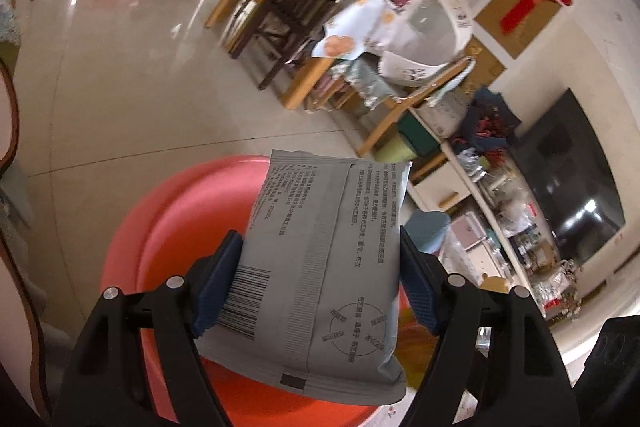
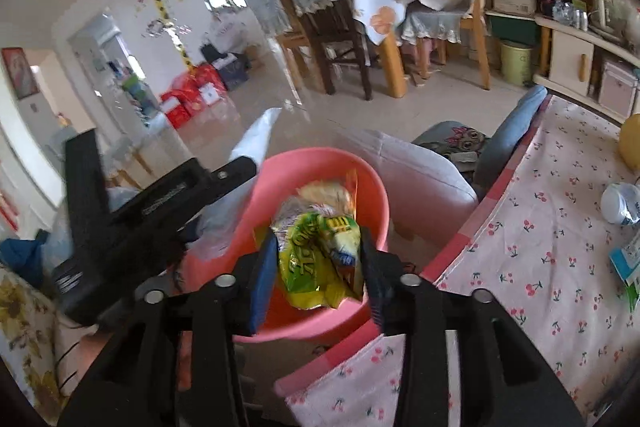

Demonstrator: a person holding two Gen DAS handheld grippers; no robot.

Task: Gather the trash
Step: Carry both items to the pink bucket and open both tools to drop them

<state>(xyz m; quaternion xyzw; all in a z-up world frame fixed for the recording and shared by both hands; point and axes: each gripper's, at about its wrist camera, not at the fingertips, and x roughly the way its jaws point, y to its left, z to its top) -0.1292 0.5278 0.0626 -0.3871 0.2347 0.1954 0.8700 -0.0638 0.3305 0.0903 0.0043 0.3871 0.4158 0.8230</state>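
- My left gripper pinches a grey foil pouch by its sides, back facing me: a barcode, a printed circle diagram and columns of Chinese text (too small for me to read).
- The pouch hangs above the pink plastic basin.
- My right gripper clamps a crumpled yellow-green snack wrapper, its lettering too creased to read, over the same basin, beside the cherry-print tablecloth.
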